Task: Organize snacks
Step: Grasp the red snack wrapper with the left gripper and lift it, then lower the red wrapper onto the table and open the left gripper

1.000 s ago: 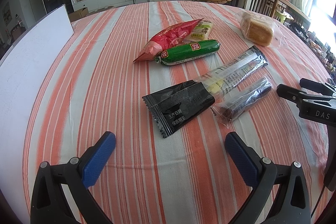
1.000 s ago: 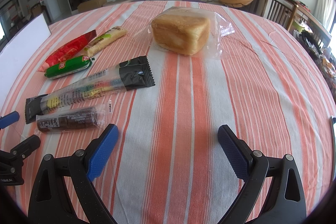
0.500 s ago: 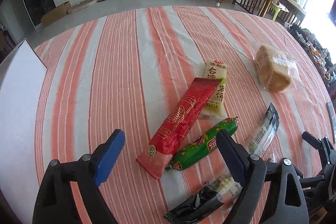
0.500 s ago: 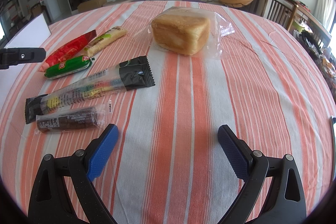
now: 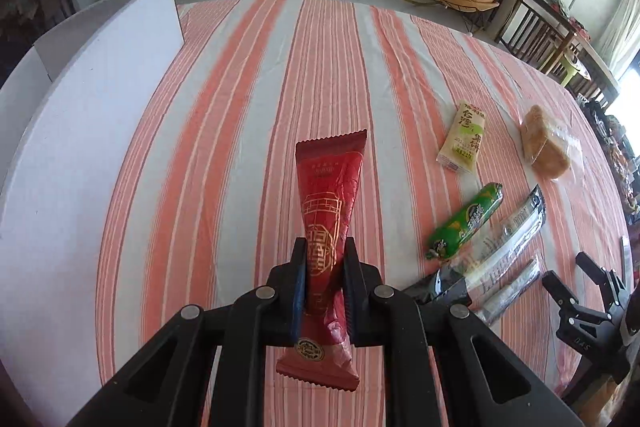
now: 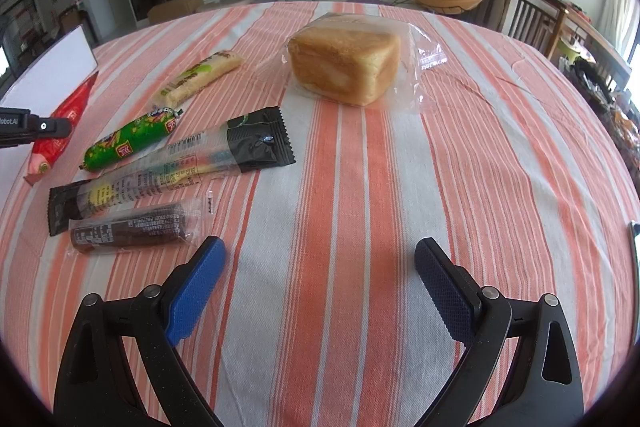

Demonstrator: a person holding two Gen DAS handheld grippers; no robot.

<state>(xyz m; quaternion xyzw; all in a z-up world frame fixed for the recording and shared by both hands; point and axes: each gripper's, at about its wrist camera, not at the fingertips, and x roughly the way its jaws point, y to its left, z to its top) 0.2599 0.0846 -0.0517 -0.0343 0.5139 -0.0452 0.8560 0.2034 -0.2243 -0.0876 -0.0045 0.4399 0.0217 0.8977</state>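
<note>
A white board (image 5: 80,131) stands along the left edge of the counter (image 5: 248,115), which is covered by an orange-and-white striped cloth. Just right of it, the left tool (image 5: 325,259) is clamped on a red snack packet (image 5: 330,203), its two fingers pressing the wrapper's lower half from both sides. The packet is lifted off the cloth, its long axis pointing away from the camera, its crimped far end free and its near end hanging below the fingers.

Further right, the other snacks lie on the cloth. A pale yellow-green bar (image 5: 464,135) lies alone, well apart from the red packet. Near it on the right, a loaf of bread in a clear bag (image 5: 546,143) rests on the counter. Closer to the camera, a green sausage (image 5: 466,221) lies slanted, and just beside it a long black-ended packet (image 5: 504,247) with a clear middle. A dark bar in clear wrap (image 5: 508,287) lies alongside that packet, touching or nearly touching it.

At the far right, the right tool (image 6: 320,277) hovers low over bare cloth with its blue-padded fingers wide apart, holding nothing. In its own view the dark bar lies just beyond its left fingertip (image 6: 208,259), and the bread sits well ahead.
</note>
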